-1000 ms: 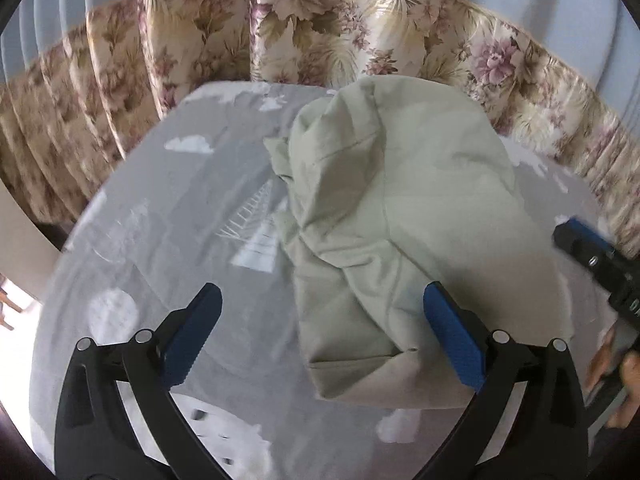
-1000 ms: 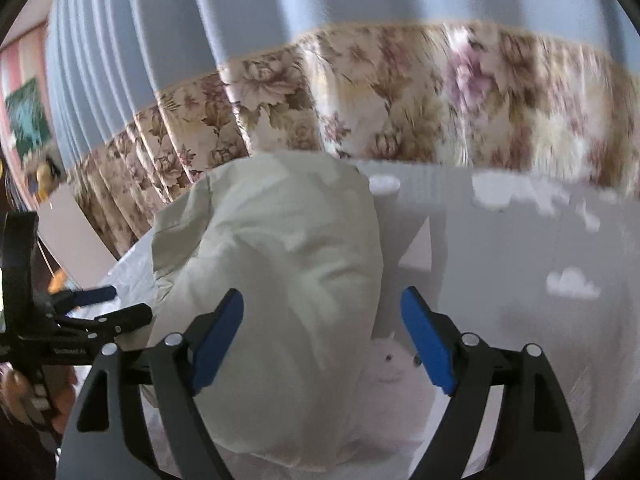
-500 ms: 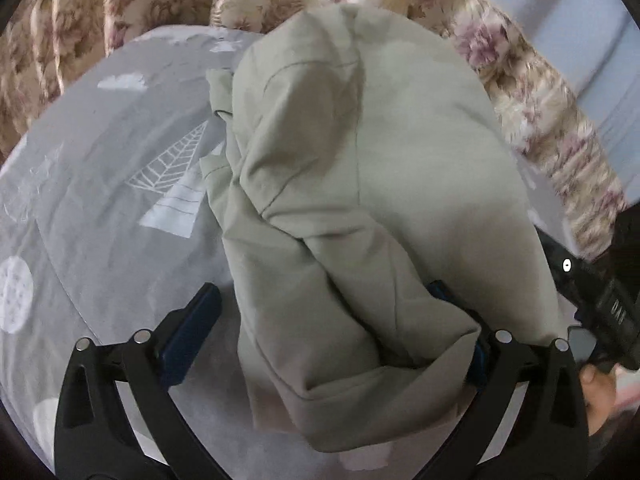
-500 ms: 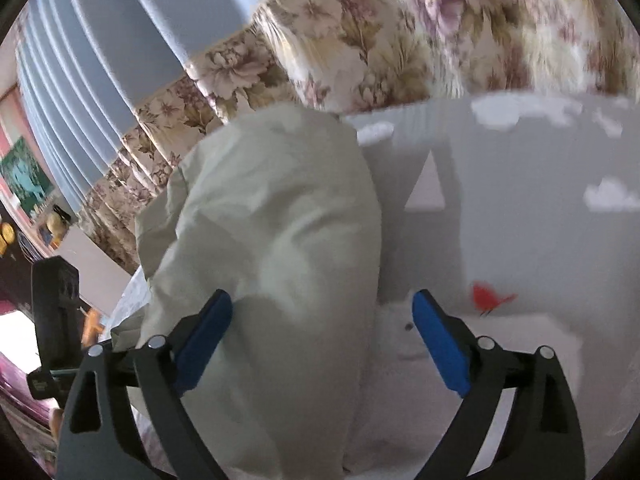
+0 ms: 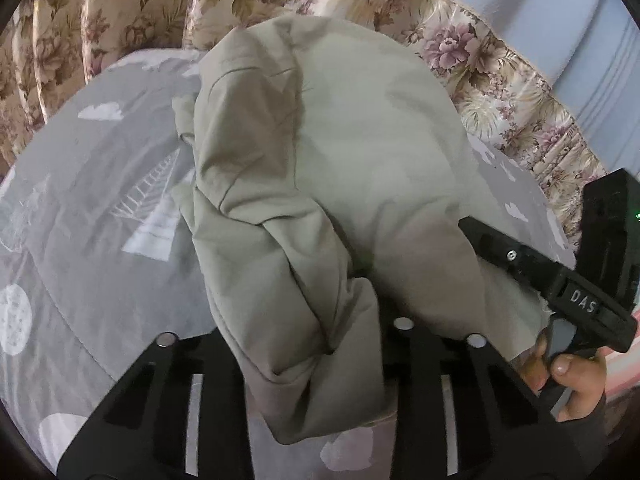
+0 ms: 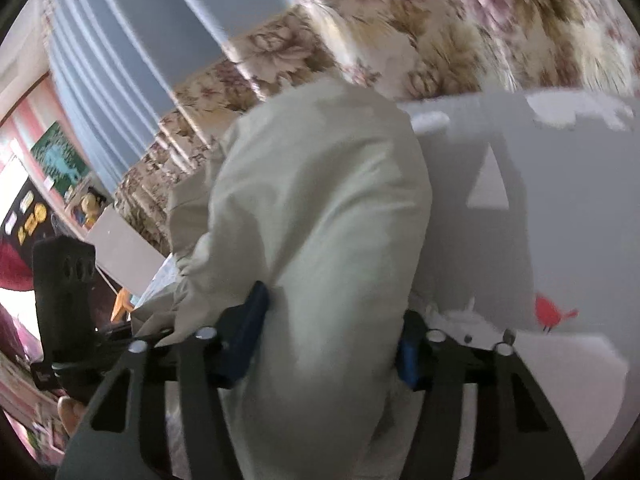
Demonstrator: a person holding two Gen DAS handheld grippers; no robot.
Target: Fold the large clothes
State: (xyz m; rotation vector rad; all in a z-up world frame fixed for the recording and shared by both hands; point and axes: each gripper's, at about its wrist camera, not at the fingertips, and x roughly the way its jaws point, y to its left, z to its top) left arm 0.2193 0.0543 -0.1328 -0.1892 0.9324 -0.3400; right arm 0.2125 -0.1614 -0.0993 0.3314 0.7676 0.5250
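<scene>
So the garment (image 5: 328, 184), a pale green bunched-up thing, is lying on the grey bedsheet (image 5: 92, 200) with the white cloud and tree prints, floral curtain (image 5: 120, 12) right behind the bed. Both grippers are on its near end. The left gripper (image 5: 316, 344) has just been closing, and its jaws are now clamped on a thick fold of the cloth; the fabric bulges up and covers the pads completely. The right gripper (image 6: 328, 336) has been closing too, with the garment's other near edge stuffed between its blue pads (image 6: 250, 332), which press into the cloth from both sides. In the left view you can also see the right tool coming in from the side, with the person's hand (image 5: 568, 380) wrapped around its handle.
</scene>
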